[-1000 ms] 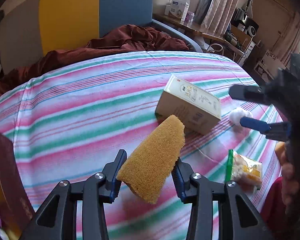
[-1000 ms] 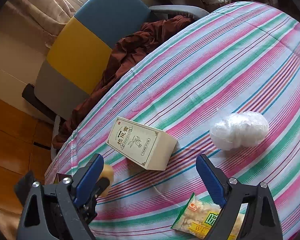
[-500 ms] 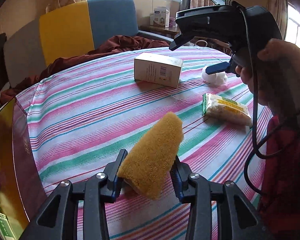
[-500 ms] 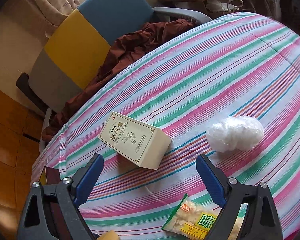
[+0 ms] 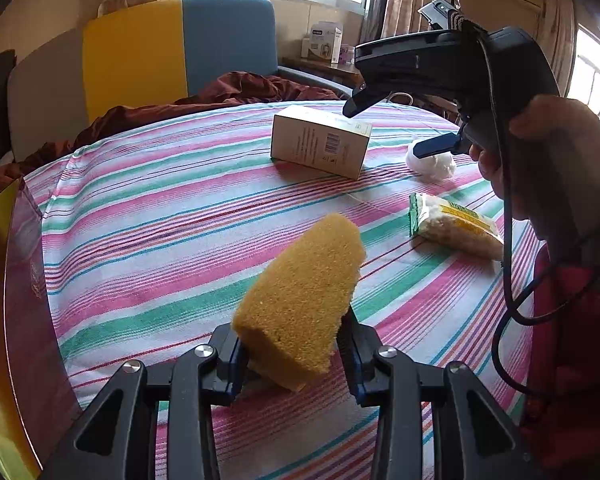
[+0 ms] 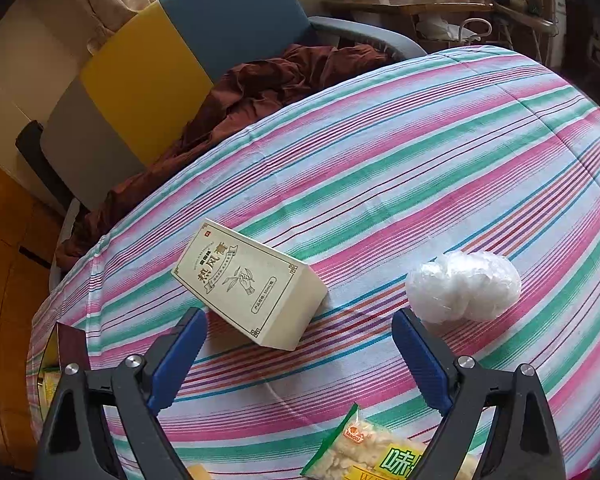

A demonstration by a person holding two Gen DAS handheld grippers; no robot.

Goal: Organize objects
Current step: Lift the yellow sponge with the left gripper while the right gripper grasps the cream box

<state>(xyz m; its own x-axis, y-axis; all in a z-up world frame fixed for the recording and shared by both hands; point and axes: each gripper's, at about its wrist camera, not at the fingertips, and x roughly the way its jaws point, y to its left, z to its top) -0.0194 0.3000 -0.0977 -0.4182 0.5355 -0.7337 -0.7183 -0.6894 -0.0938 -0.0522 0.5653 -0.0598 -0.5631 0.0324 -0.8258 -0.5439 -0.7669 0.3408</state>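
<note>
The yellow sponge is pinched by its near end in the left gripper, whose jaws have just been closing on it, so that it is carried clear of the striped surface, apparently toward the box at the left. Its long axis points away and up-right. The right gripper is held wide open and empty over the cream carton, probably for the next pick.

Rough porous sponge, striped woven tablecloth, matt cardboard box
</note>
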